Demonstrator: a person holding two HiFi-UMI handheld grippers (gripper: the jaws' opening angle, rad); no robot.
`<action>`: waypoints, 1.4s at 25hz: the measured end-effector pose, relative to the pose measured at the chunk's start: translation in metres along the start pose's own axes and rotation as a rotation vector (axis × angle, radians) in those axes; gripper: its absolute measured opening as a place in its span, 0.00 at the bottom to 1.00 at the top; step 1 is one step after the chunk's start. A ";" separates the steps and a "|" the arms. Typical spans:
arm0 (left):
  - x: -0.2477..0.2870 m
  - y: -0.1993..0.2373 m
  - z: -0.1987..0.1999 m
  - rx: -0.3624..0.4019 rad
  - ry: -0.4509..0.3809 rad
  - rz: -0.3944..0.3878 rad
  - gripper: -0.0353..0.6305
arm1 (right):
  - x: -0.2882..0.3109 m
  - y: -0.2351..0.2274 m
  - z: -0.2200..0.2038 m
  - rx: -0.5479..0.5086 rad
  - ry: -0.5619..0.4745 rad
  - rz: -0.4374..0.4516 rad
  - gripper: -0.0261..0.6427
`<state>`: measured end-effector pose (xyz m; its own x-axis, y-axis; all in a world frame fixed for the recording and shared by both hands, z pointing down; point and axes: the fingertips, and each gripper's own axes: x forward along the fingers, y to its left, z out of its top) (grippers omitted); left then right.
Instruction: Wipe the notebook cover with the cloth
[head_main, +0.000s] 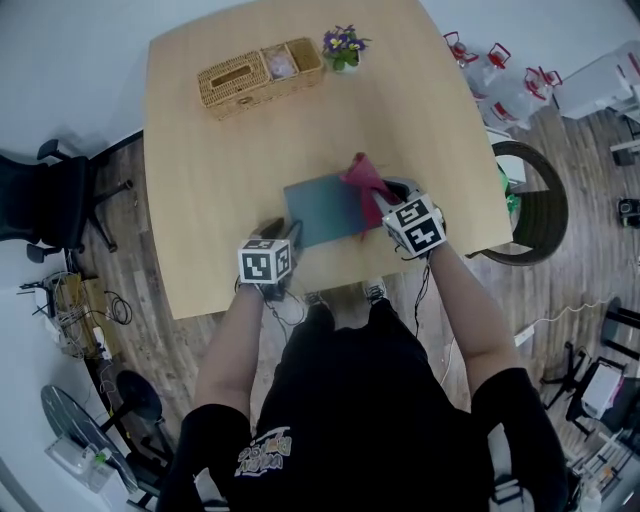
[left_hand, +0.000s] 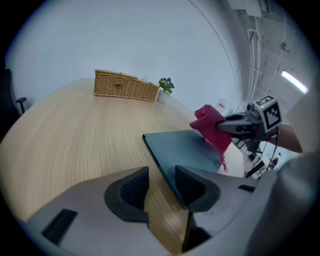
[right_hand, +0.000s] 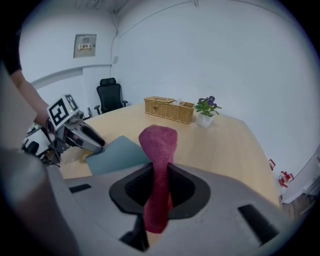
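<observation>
A teal-grey notebook (head_main: 322, 208) (left_hand: 187, 147) (right_hand: 117, 155) lies flat near the front edge of the wooden table (head_main: 200, 180). My right gripper (head_main: 388, 203) (right_hand: 159, 172) is shut on a red cloth (head_main: 363, 178) (right_hand: 159, 142) (left_hand: 212, 127), which stands bunched over the notebook's right edge. My left gripper (head_main: 290, 237) (left_hand: 161, 172) is at the notebook's near-left corner. Its jaws are open; the notebook's edge runs between them along the right finger (left_hand: 192, 182), with bare wood showing in the gap.
A wicker basket (head_main: 258, 75) and a small pot of purple flowers (head_main: 343, 47) stand at the table's far side. A black office chair (head_main: 50, 200) is on the left and a dark round chair (head_main: 535, 215) on the right.
</observation>
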<state>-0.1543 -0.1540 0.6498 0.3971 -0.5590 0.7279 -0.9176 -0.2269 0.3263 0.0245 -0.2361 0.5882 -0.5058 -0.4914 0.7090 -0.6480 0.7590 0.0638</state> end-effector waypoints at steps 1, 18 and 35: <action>0.001 0.000 0.000 0.000 -0.001 0.000 0.29 | 0.004 -0.010 0.005 -0.025 0.005 -0.026 0.14; 0.002 0.002 -0.001 0.002 -0.003 -0.001 0.29 | 0.060 -0.008 -0.015 -0.336 0.177 0.005 0.14; 0.002 0.003 0.000 0.008 -0.006 0.007 0.29 | 0.022 0.034 -0.052 -0.175 0.137 0.032 0.14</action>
<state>-0.1560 -0.1560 0.6518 0.3910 -0.5652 0.7264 -0.9203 -0.2292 0.3170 0.0207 -0.1992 0.6427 -0.4350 -0.4122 0.8005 -0.5180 0.8418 0.1519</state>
